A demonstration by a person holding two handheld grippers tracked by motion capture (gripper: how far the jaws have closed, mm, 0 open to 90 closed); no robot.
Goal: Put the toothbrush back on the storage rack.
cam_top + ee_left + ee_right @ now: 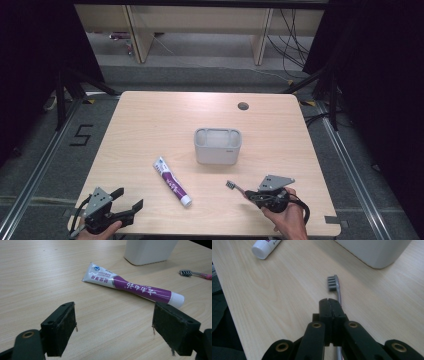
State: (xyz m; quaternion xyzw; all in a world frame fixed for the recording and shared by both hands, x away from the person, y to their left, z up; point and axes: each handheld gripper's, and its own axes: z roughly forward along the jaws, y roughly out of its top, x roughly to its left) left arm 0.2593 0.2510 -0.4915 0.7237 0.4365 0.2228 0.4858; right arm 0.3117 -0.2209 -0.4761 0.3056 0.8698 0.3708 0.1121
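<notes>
Black jaws of the right gripper [329,302] stand pressed together on the thin handle of a toothbrush [336,288], whose grey bristled head sticks out just past the tips, over the bare wood. From above, this gripper [248,193] sits near the front right of the table [150,120], the brush [233,186] pointing left and away toward the holder. The brush looks light and stiff, with a slim, smooth handle that could twist in the pads; a hold on the thicker pink part of the handle, well back from the bristles, seems safest. Beyond the bristles stands a white toothbrush holder [217,146], open at the top. A purple and white toothpaste tube [172,182] lies flat to the left. The left gripper [129,199] rests wide open and empty, near the tube's capped end.
</notes>
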